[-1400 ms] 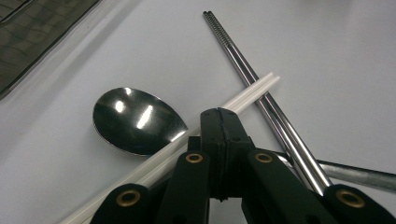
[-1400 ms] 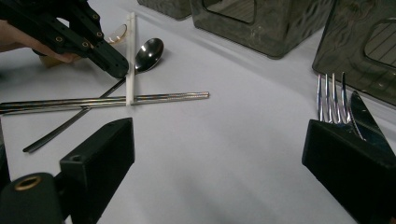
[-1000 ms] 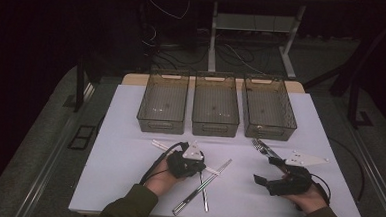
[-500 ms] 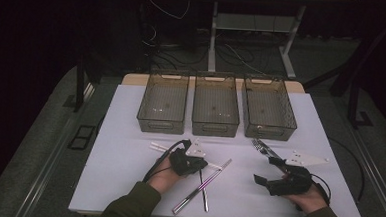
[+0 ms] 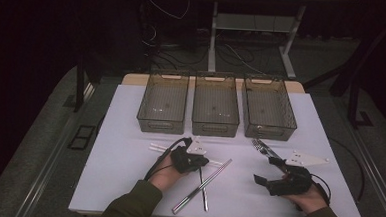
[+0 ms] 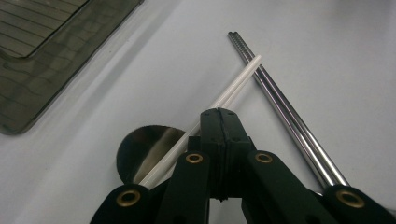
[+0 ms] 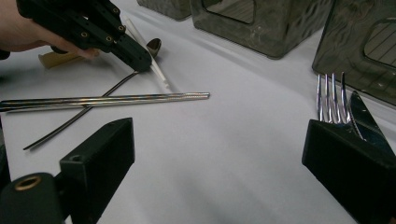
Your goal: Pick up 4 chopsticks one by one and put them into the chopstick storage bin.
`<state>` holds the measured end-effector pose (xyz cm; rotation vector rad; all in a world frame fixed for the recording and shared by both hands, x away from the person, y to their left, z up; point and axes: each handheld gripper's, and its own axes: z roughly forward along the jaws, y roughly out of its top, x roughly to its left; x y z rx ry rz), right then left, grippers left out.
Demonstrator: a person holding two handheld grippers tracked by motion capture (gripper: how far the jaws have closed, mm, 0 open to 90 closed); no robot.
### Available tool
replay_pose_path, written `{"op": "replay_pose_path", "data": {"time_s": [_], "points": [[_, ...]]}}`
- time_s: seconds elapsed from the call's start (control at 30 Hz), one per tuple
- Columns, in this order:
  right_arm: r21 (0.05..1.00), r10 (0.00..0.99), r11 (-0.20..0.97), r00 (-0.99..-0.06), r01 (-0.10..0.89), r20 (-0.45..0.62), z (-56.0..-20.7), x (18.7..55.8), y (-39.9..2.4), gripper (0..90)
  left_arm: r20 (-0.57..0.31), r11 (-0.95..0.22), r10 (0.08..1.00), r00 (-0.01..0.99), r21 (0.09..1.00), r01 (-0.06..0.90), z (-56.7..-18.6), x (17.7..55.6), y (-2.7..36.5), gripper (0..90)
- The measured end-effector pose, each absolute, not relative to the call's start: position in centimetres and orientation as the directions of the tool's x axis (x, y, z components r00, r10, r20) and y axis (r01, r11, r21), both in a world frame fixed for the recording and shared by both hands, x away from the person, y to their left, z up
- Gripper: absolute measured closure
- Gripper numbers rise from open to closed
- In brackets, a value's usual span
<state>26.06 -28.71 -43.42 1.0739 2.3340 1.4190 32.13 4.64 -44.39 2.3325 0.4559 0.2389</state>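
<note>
left tongs [image 6: 219,116] are pinched shut over the white chopsticks [image 6: 233,84] (looks like a grip, can't quite see the contact) beside the spoon [image 6: 144,144] on the surface [image 5: 128,150]; right tongs [image 7: 219,154] gape wide, holding nothing, near the fork [image 7: 329,100]; all three bins [image 5: 216,104] look empty, so sorting's barely begun

I see white chopsticks [image 6: 233,86] next to shiny silver metal chopsticks [image 6: 285,109], w/ a rainbow sheen. Grippers black w/ brass screws; bins [image 5: 216,105] smoky grey, table [image 5: 118,154] white.
</note>
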Motion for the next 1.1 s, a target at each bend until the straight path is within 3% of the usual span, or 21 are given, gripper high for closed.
{"op": "replay_pose_path", "data": {"time_s": [1.1], "points": [[0.835,0.675,0.274,-0.714,0.477,0.187,-43.4,26.1,-28.7,9.4,0.040,-0.630,0.423,0.905,0.731,0.262,-44.1,34.1,3.9,89.8]]}}
